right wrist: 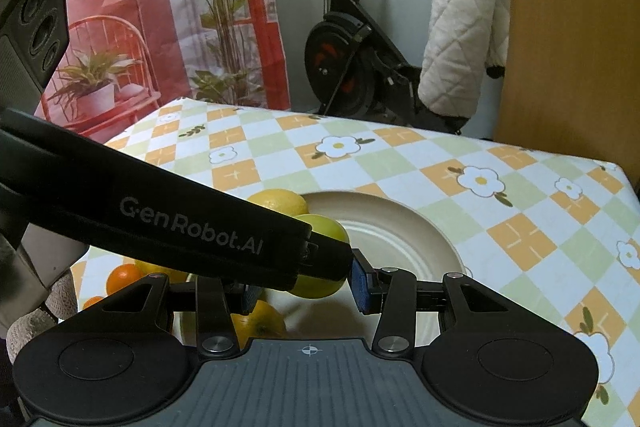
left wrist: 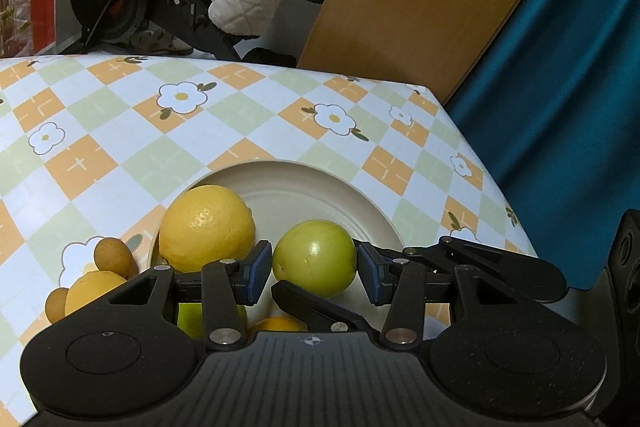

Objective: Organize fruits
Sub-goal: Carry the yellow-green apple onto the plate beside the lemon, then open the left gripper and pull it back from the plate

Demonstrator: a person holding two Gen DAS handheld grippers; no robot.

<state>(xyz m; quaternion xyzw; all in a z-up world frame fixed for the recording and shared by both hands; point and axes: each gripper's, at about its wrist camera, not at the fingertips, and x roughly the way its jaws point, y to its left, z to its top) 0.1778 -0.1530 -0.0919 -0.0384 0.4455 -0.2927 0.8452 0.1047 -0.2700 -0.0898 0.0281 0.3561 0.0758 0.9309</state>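
A beige plate (left wrist: pixel 320 187) lies on the checked tablecloth. A yellow lemon (left wrist: pixel 206 227) rests on its left rim. My left gripper (left wrist: pixel 314 267) has its blue pads on either side of a green fruit (left wrist: pixel 316 257) over the plate; small gaps show at both pads. In the right wrist view the left gripper's arm (right wrist: pixel 180 223) crosses in front, and the same green fruit (right wrist: pixel 320 285) sits behind it over the plate (right wrist: pixel 400 231). My right gripper (right wrist: pixel 304 291) is open and empty just beside it. Its left pad is hidden behind that arm.
Two brown round fruits (left wrist: pixel 112 257), another lemon (left wrist: pixel 94 291) and an orange (right wrist: pixel 124 277) lie left of the plate. Another green fruit (left wrist: pixel 190 319) and an orange fruit (right wrist: pixel 256 323) sit under the grippers. The table edge (left wrist: pixel 500 187) runs at right, with a wooden board and teal curtain beyond.
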